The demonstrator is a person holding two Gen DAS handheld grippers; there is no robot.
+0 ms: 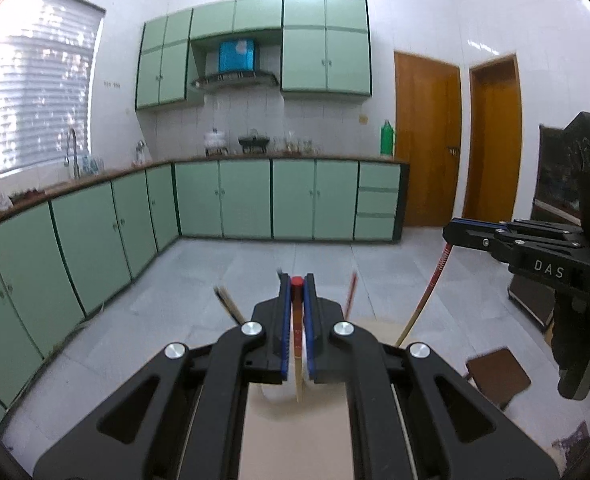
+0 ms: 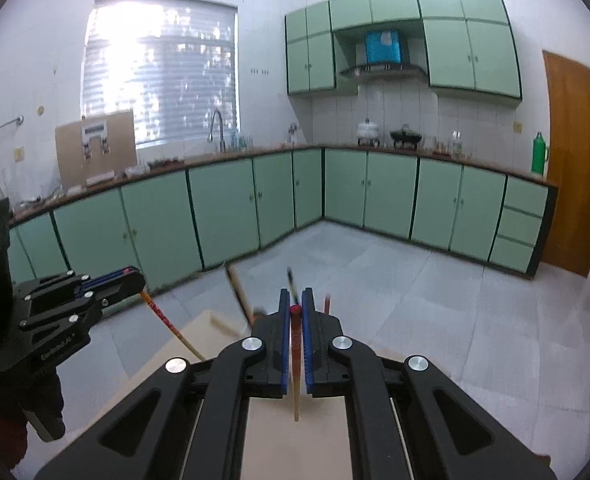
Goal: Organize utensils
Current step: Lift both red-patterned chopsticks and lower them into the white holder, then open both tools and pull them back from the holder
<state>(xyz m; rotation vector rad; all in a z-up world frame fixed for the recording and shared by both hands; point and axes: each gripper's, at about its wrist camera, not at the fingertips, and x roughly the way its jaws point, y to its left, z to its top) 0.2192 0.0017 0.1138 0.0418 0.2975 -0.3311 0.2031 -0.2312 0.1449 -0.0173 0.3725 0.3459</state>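
bright window [image 2: 161,72] glare, fisheye-bent dark edges, blurred chopsticks [image 2: 237,284] up close.

I take the table [image 2: 295,440] as my landmark. It lies under both my grippers. The left gripper [image 1: 296,280] is over the table's near part and has one chopstick [image 1: 298,368] between its fingers. The right gripper [image 2: 296,300] is to the right of it, also over the table, with a second chopstick [image 2: 296,360] between its fingers. More chopsticks [image 1: 227,304] stand up behind the grippers, toward the table's far edge. Beyond the table comes the floor [image 1: 255,256], and behind the floor stand the cabinets [image 1: 247,200].
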